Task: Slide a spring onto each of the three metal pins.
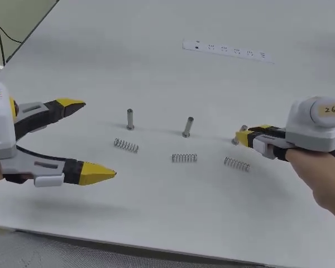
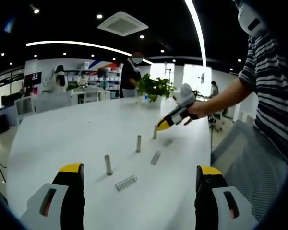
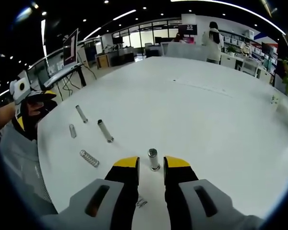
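Three metal pins stand upright in a row on the white table: left pin (image 1: 130, 119), middle pin (image 1: 188, 127), right pin (image 1: 239, 135). In front of each lies a spring: left spring (image 1: 126, 146), middle spring (image 1: 184, 158), right spring (image 1: 237, 164). My left gripper (image 1: 89, 139) hovers wide open to the left of the row, holding nothing (image 2: 140, 172). My right gripper (image 1: 244, 134) is at the right pin. In its own view its tips (image 3: 151, 165) stand narrowly apart on either side of that pin (image 3: 153, 159), with a small gap on each side.
A white power strip (image 1: 223, 50) lies at the back of the table. The table's near edge (image 1: 156, 243) runs along the bottom. Far behind the table are a potted plant (image 2: 153, 86) and several people.
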A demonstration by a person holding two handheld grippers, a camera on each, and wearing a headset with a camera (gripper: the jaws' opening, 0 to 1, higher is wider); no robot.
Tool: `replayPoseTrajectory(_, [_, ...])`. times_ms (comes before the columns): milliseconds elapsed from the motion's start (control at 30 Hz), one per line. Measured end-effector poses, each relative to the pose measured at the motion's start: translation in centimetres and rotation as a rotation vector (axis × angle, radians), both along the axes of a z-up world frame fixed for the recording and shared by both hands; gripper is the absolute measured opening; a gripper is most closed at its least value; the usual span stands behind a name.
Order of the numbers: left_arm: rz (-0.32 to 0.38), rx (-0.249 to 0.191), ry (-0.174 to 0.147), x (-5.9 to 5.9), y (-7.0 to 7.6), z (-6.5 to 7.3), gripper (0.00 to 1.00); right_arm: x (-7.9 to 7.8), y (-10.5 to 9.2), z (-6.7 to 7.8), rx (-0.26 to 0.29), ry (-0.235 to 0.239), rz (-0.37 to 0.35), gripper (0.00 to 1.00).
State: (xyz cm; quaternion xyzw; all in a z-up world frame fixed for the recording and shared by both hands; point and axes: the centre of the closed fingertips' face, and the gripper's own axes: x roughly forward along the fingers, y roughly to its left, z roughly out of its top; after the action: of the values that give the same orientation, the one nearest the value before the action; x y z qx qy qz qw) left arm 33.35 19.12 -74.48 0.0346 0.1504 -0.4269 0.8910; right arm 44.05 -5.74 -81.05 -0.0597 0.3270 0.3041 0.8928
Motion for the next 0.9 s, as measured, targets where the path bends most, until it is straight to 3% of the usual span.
replayPoseTrajectory(400, [0.004,0.001,0.005,-0.2,0.1,-0.1,0.93,-0.5,-0.3,0.9,0.015,-0.010,0.014,0.18])
replayPoseTrajectory(900, [0.004,0.008,0.003,-0.2,0.2,0.1,0.93,-1.8,-0.3,0.6,-0.011,0.002,0.077,0.17])
